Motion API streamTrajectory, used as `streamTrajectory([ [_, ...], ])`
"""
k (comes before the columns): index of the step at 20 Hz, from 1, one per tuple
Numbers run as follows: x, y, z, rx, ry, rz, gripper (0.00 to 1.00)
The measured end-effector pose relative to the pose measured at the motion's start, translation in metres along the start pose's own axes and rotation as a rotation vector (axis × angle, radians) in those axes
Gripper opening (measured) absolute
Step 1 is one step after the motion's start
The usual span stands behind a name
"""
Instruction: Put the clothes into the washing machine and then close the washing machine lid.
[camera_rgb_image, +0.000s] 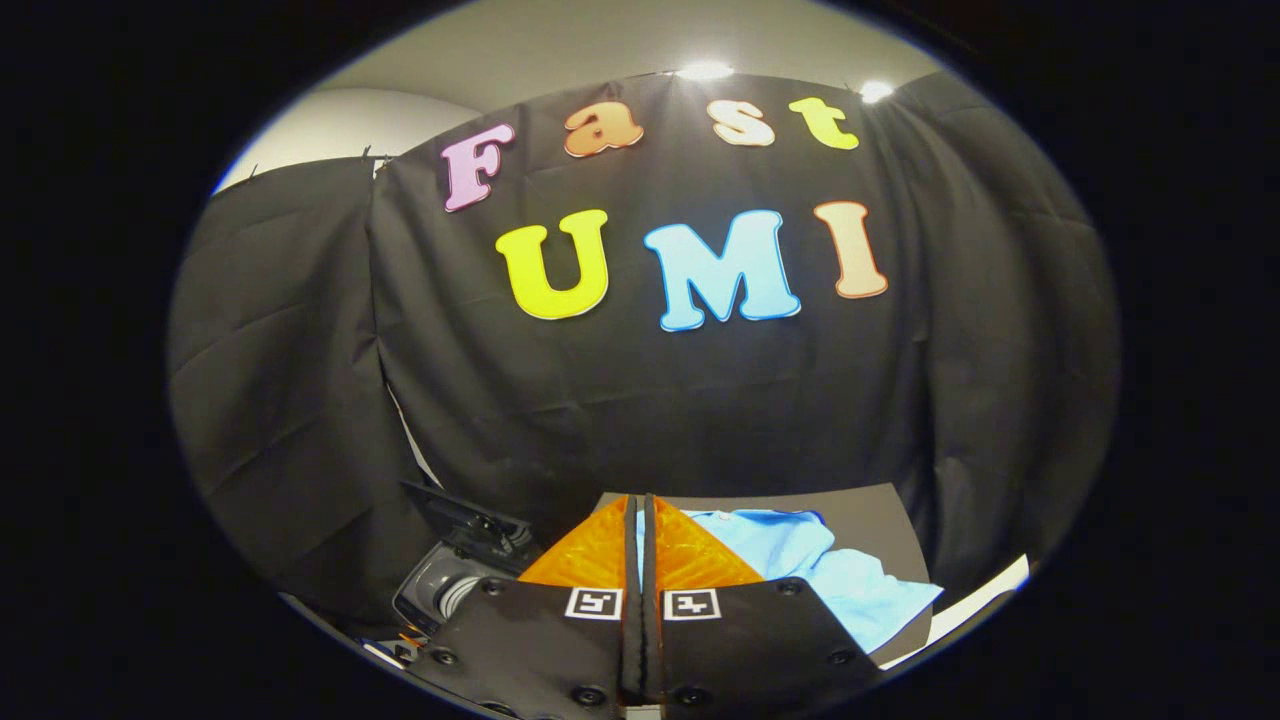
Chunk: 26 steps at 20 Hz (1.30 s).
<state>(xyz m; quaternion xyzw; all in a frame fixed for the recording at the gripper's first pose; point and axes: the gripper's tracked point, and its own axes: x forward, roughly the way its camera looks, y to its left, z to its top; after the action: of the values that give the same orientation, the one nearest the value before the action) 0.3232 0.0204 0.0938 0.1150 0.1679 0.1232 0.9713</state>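
Currently the gripper (640, 520) is sitting raised and pointing forward at the booth wall (700, 400), tilted only slightly down, so the wall is taking most of what lies ahead. Its two fingers are pressed together along their full length, tips meeting, nothing clamped between them.

Clothes: a light blue garment (800, 565) is lying just beyond the fingertips and off to their right, below the tool's level. It is spread loosely and crumpled rather than folded, with its long axis running from near the fingertips away toward the right and back toward the tool, one edge hanging close over the near rim of the surface. What looks like a darker blue trim is showing at the far end; I cannot tell whether that is the collar.

Washing machine (450, 585): sitting low to the left of the fingers, partly hidden by the gripper body. Its lid (465, 520) is standing open, tilted up and away from the tool, and a grey rounded opening is showing beneath it. Garment and machine are well apart, with the fingers between them.

Surface: the garment is resting on a dark flat table (870, 515), with a pale strip (985, 595) running along its right side. Room: black draped cloth is closing in the front and both sides, a pale ceiling (600, 40) is showing above, and two bright lamps (705, 71) are shining at the top of the cloth.
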Motion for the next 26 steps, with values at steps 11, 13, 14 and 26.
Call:
streamTrajectory([
  [11, 0.026, -0.049, -0.113, -0.014, 0.257, -0.249, 0.96],
  [13, 0.03, -0.05, -0.136, 0.008, 0.302, -0.249, 0.96],
  [14, 0.03, -0.051, -0.144, 0.01, 0.318, -0.249, 0.96],
  [26, 0.026, -0.047, -0.133, -0.026, 0.246, -0.279, 0.01],
])
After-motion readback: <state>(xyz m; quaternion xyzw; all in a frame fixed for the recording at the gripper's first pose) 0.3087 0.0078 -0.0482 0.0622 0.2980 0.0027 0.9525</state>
